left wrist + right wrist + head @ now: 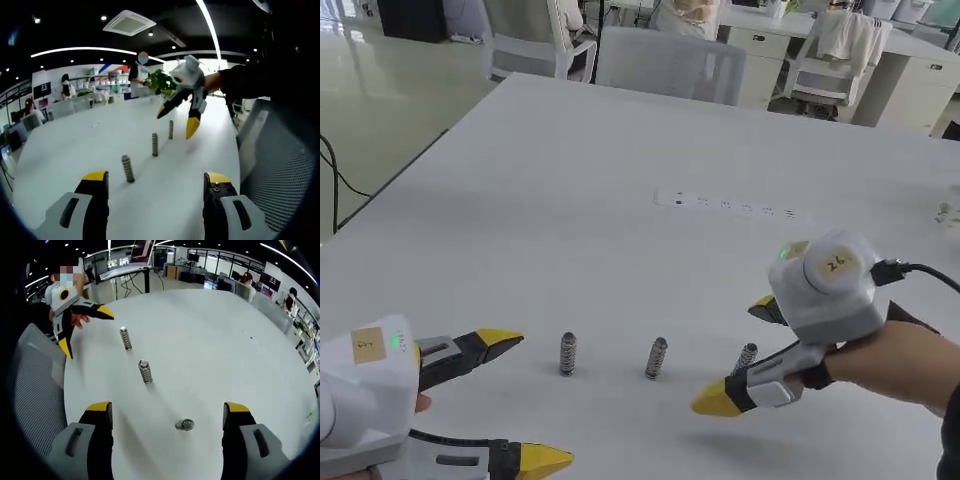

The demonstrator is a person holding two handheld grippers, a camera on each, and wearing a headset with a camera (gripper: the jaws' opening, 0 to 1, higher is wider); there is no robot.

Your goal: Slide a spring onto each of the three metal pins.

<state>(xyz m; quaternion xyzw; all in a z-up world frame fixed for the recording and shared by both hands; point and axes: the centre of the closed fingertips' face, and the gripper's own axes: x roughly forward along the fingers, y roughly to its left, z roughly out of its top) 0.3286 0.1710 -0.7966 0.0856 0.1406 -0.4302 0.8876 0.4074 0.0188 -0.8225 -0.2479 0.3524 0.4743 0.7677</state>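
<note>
Three upright metal pins stand in a row near the front of the white table [620,170], each with a coiled spring around it: the left pin [568,353], the middle pin [657,358] and the right pin [746,358]. My right gripper [738,352] is open, its yellow-tipped jaws on either side of the right pin [184,424], which looks end-on from above between them. Open and holding nothing, my left gripper [525,400] sits at the bottom left, just short of the left pin [128,168]. The middle pin [155,144] and right pin [170,129] recede behind it.
A white power strip [725,204] lies flat on the table beyond the pins. Office chairs [670,65] stand at the table's far edge. A mesh chair back [280,165] is close beside the table, and the left table edge [410,165] drops to the floor.
</note>
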